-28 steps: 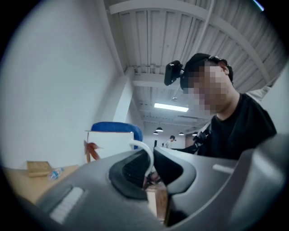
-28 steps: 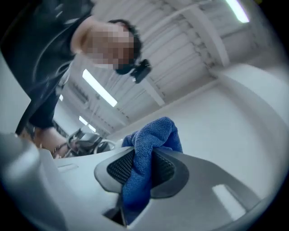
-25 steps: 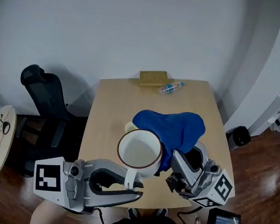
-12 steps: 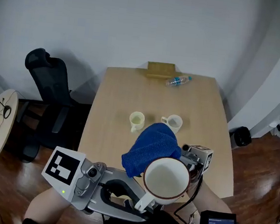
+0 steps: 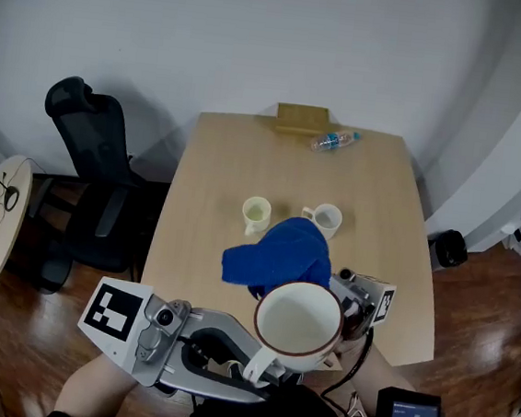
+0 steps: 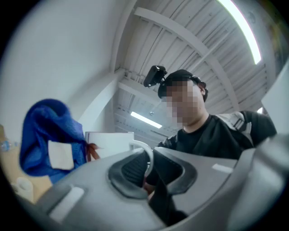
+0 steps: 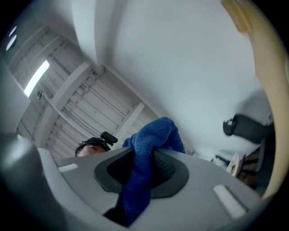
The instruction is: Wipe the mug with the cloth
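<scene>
The left gripper (image 5: 260, 375) had its jaws clenched on the thin handle of the white enamel mug with a dark red rim (image 5: 297, 320), which was held above the 6 o'clock edge of the light wooden bench (image 5: 213, 179). At the mug's 11 o'clock, just beside its rim, bunched the blue terry cloth (image 5: 279, 256), pinched between the jaws of the right gripper (image 7: 143, 168). Further toward 12 o'clock, a pale yellow cup (image 5: 256, 215) and a small white cup (image 5: 324, 220) stood on the bench.
</scene>
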The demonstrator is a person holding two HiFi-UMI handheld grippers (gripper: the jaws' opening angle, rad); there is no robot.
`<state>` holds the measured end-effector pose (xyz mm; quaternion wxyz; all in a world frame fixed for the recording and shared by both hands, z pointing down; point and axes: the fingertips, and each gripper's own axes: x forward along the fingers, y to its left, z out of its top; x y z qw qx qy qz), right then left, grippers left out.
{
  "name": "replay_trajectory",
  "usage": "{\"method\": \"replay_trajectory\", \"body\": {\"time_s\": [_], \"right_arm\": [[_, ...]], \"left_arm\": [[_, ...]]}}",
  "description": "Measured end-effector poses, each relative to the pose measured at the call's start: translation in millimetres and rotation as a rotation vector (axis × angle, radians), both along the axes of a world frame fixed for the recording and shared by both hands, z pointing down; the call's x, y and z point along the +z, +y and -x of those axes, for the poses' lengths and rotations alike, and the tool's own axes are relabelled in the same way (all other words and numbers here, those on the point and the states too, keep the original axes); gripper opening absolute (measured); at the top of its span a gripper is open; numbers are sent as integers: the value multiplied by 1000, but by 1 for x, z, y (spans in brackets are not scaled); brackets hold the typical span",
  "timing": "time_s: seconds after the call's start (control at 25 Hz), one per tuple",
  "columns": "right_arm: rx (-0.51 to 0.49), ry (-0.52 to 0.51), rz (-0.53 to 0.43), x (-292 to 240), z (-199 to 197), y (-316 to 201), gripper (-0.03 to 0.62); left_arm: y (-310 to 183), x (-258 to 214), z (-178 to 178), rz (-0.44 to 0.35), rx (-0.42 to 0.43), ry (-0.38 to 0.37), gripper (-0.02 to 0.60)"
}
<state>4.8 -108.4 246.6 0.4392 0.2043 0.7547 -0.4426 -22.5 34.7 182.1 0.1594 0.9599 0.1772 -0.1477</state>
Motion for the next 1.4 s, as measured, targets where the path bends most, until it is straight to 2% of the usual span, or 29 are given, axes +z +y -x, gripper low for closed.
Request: {"method": "replay_trajectory", "body": {"time_s": [0.12,0.24,0.32,0.36,0.48,0.56,0.68,0.76,0.84,0.92,0.96,1.08,1.2,1.28,1.4], "right_arm": [[393,268,-145,-10,-41,-29,91],[836,587,-396,-38,-58,-37,91],[1087,713,-577,-60,-53,-25,91],[1192,751,-673,-70,-45,-14,91],[1431,811,-917,-85,-14,15,91],[1508,814,-1030,-85,2,22,91],[1548,789,-1087,-85,14,26,91],[1591,804,-1082,-84,12,21,91],[1579,816,-972,-79,1,9,91],[1479,770,-756,-75,-17,-9,91],[1396,715,-628,-73,-27,-18,91],[1019,491,-268,-58,-38,-39,91],[603,228,-9,-46,-26,-45,91],[375,71,120,-41,-18,-44,91],[207,-46,185,-34,-10,-38,91]], "left_arm": [[-41,11,10,11,-237,-68,46],[-94,19,20,-23,-522,-181,45],[-124,14,26,-36,-650,-221,45],[-135,9,27,-38,-684,-228,44],[-145,-14,21,-41,-687,-207,44],[-136,-28,11,-54,-648,-187,44],[-123,-35,5,-42,-622,-172,44],[-122,-39,6,-13,-623,-150,43],[-117,-47,5,10,-603,-117,43],[-107,-54,2,14,-556,-89,43],[-101,-56,0,8,-527,-79,43],[-83,-59,-6,-27,-446,-71,43],[-75,-60,-7,-36,-393,-62,43],[-73,-62,-6,-22,-359,-37,43],[-68,-67,-9,-8,-301,6,43]]}}
